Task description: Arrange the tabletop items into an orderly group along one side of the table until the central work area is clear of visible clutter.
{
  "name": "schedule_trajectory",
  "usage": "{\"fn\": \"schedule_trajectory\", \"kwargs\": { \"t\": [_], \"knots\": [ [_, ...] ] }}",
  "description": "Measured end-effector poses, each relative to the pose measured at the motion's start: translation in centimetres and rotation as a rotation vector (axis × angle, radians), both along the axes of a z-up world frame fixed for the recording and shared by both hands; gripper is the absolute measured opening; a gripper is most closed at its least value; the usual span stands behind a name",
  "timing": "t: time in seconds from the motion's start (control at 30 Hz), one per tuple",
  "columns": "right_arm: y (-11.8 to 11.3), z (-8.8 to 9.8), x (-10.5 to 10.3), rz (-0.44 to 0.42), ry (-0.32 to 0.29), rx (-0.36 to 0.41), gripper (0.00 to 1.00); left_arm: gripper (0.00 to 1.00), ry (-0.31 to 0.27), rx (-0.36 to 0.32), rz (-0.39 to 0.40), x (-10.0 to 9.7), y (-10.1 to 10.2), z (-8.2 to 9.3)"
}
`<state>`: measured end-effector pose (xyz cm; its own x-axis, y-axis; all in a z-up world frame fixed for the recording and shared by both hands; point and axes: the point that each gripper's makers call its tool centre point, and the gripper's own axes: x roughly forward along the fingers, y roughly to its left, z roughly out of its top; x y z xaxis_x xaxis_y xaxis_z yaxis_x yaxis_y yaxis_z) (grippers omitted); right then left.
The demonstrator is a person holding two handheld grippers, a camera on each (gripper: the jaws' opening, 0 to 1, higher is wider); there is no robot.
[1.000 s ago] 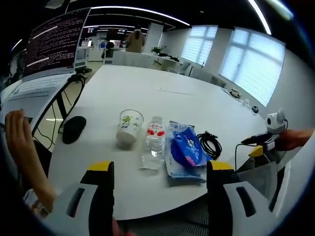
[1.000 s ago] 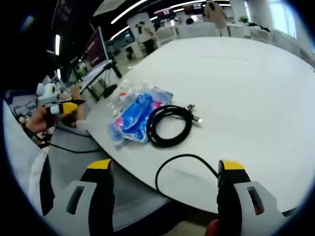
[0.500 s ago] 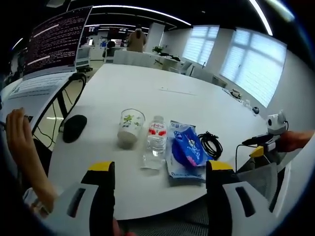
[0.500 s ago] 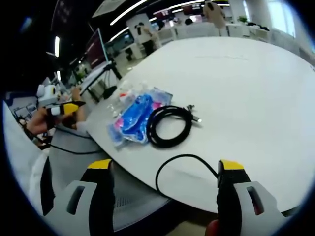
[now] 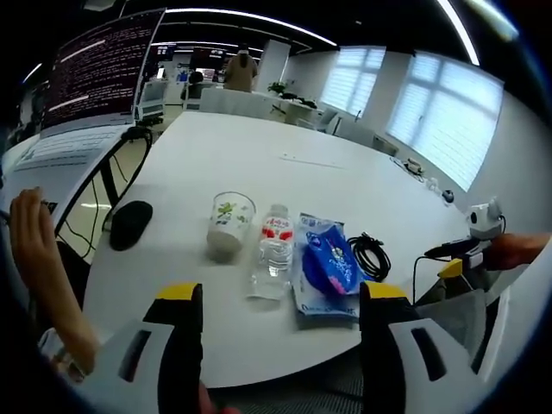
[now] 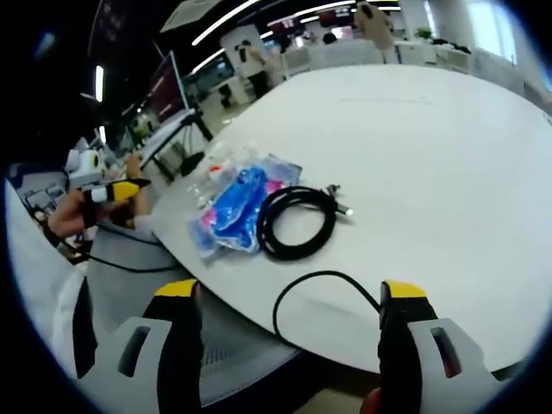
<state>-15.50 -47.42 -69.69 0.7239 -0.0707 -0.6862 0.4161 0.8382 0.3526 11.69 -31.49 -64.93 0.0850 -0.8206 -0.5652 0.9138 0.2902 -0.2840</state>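
You are holding both tongs wide apart and empty, short of the worktop's near edge. The left tongs (image 5: pixel 276 323) are hanging just off the rim, their jaws framing the row of things ahead; the right tongs (image 6: pixel 280 323) are doing the same from the other end, with a thin black wire looping up over the edge between the jaws.

Almost nothing is changing across the last second. The views are drifting only a touch, and every item is sitting where it was, so no grasp is under way.

Outward from the left tongs, the things are lying in a line near the worktop (image 5: pixel 259 164) edge: a black mouse (image 5: pixel 129 224) to the left, then a paper cup (image 5: pixel 229 224), a water bottle (image 5: pixel 272 252) lying on its side, a blue packet (image 5: pixel 328 267) and a coiled black cable (image 5: pixel 371 254). From the right tongs, the cable (image 6: pixel 297 220) is nearest, touching the packet (image 6: pixel 241 207), with the bottle beyond.

To my eye the row already looks orderly and the middle of the worktop is bare, so you seem to be at or near the end. The mouse stands somewhat apart from the cup and may want drawing closer.
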Motion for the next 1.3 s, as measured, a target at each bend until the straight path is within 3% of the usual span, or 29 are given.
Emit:
{"fn": "schedule_trajectory", "kwargs": {
  "t": [0.63, 1.07, 1.3],
  "knots": [
    [0.4, 0.1, -0.3, -0.025, -0.022, 0.005, 0.86, 0.7, 0.04, 0.008, 0.032, 1.5, -2.5, -0.9],
    [0.6, 0.1, -0.7, -0.037, -0.044, 0.01, 0.91, 0.67, 0.045, 0.026, 0.111, 5.3, -5.6, -2.0],
    [0.5, 0.1, -1.2, -0.049, -0.057, 0.013, 0.91, 0.68, 0.052, 0.044, 0.154, 6.9, -6.3, -2.6]
  ]
}}
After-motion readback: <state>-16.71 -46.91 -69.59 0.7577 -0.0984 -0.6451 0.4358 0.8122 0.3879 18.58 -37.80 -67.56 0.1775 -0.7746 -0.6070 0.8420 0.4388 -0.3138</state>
